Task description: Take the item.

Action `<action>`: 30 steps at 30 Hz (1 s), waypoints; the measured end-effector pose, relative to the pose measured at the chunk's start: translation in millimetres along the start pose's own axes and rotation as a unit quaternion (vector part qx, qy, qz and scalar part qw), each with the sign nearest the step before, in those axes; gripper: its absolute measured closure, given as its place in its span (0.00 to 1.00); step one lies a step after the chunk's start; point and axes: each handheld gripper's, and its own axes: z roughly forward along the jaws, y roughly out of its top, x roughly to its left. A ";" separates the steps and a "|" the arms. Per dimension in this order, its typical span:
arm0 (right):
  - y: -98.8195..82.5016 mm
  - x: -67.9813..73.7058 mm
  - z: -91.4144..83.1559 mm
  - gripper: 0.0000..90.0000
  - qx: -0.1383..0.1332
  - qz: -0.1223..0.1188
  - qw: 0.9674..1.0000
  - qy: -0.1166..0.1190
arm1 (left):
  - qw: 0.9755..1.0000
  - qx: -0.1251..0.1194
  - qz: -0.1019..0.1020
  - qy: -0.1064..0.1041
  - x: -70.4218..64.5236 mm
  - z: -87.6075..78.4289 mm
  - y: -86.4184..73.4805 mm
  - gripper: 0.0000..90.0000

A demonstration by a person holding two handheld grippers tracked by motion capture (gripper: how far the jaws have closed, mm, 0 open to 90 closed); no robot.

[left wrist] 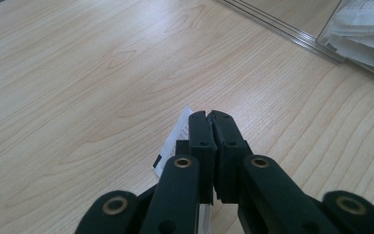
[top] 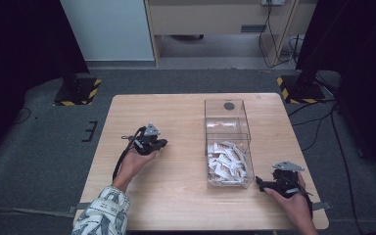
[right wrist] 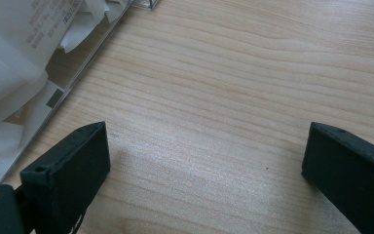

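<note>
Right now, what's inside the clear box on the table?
The clear box has two compartments. The near one holds a heap of white packets. The far one seems empty. What lies beneath the heap is covered.

The light wooden counter [top: 176,112] stands on a grey carpeted floor [top: 39,147]. At its one o'clock, well off its corner, sits a black stand base edged with yellow-and-black hazard tape [top: 298,90]; a matching one [top: 78,91] sits at eleven o'clock. Black cables [top: 323,122] trail over the floor at three o'clock.

Smooth pale wood table [top: 176,112], clear glossy plastic box [top: 227,120], white paper packets [top: 229,161]
</note>
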 end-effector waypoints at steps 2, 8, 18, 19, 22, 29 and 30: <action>0.0 0.0 0.0 0.04 0.000 0.000 1.000 0.000 | 1.000 0.002 0.001 0.000 -0.9 2.8 -0.7 0.97; 0.0 0.0 0.0 0.04 0.000 0.000 1.000 0.000 | 1.000 -0.002 -0.009 0.008 -3.1 3.5 -2.3 0.57; 0.0 0.1 0.1 0.04 0.000 0.000 1.000 -0.001 | 1.000 -0.006 -0.017 0.007 -11.2 -25.2 -10.9 0.13; 0.0 0.0 0.0 0.04 0.000 0.000 1.000 0.000 | 1.000 -0.001 -0.011 0.010 -13.4 -30.5 -14.4 0.11; 0.0 0.1 0.0 0.04 0.000 0.000 1.000 0.000 | 1.000 0.005 -0.009 0.011 -17.2 -38.9 -21.6 0.08; 0.0 0.1 0.0 0.04 0.000 0.000 1.000 -0.001 | 1.000 0.018 -0.007 0.007 -28.2 -51.5 -38.6 0.05; 0.0 0.1 0.0 0.04 0.000 0.000 1.000 -0.001 | 1.000 0.021 -0.007 0.008 -29.8 -52.3 -41.4 0.05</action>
